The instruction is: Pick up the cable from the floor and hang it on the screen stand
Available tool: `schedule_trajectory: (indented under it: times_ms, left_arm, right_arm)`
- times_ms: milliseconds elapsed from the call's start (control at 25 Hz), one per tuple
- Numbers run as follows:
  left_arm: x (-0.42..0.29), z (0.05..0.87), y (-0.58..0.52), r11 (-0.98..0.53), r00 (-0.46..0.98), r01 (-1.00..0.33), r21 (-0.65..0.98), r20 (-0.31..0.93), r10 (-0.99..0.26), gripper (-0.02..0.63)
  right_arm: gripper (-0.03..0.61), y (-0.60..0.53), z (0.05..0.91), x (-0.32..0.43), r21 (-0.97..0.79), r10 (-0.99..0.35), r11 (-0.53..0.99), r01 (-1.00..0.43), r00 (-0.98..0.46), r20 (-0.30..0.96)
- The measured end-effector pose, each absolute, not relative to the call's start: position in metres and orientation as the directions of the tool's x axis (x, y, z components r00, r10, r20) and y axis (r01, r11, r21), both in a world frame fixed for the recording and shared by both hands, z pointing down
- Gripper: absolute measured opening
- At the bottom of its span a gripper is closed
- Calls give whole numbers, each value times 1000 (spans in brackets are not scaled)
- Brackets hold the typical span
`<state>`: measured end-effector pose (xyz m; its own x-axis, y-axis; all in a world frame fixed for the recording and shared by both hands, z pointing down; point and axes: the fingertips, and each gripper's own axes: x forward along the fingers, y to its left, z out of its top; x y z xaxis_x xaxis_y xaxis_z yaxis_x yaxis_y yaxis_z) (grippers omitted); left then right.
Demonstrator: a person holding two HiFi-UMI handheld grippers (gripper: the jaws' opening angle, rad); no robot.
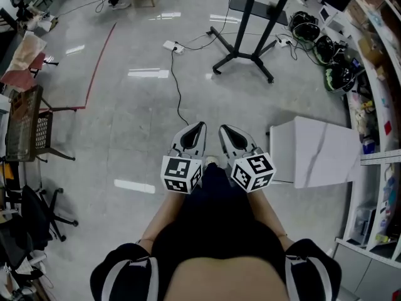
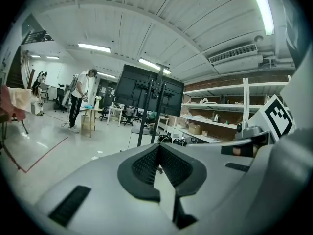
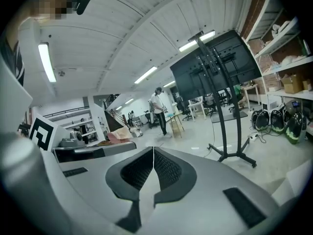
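A thin black cable (image 1: 177, 89) lies on the grey floor, running from a white plug block (image 1: 173, 46) toward me. The black screen stand (image 1: 246, 27) rises at the back, its legs spread on the floor; it also shows in the left gripper view as the screen stand (image 2: 151, 106) and in the right gripper view as the screen stand (image 3: 220, 97). My left gripper (image 1: 200, 126) and right gripper (image 1: 222, 129) are held side by side close to my body, above the cable's near end. Both are shut with nothing between the pads: left gripper (image 2: 157, 146), right gripper (image 3: 153, 150).
A white box (image 1: 319, 150) sits on the floor to the right. Helmets (image 1: 326, 49) and shelves (image 1: 376, 105) line the right wall. Chairs (image 1: 31, 130) stand at the left. A red tape line (image 1: 100, 58) marks the floor. A person (image 2: 78, 99) stands far off by a stool.
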<state>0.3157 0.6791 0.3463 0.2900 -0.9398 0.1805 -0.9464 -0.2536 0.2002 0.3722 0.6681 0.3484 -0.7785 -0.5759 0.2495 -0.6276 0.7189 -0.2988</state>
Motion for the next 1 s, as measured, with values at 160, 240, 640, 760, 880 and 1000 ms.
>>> schedule_trajectory:
  times_ms: [160,240,640,760,880,1000]
  left_arm:
    - [318,342,641,-252,285,-948,193,164,-945,6]
    - [319,342,626,-254,284,-950,184,160,-945,6]
    - [313,351,574,-220,245,-965,145,189,-951,6]
    - [307,355,570,-188,217,-969,163,186,-958,6]
    - [303,358,572,-157,193,-970,186,196,-961,7]
    - [299,361,574,-137,177,-971,196,208,-962,7]
  right_arm:
    - [25,629,349,376,-299,-574,722,-624,-781,246]
    - [25,612,351,376,-295,-573,724,-624,-782,247]
    - [25,562,363,366,-309,-522,752,-582,-813,258]
    - [25,556,370,363,-344,-501,752,-562,-827,257]
    - [25,553,371,361,-348,-486,759,-550,-834,259]
    - [25,550,368,359,-338,-482,768,-544,-839,255]
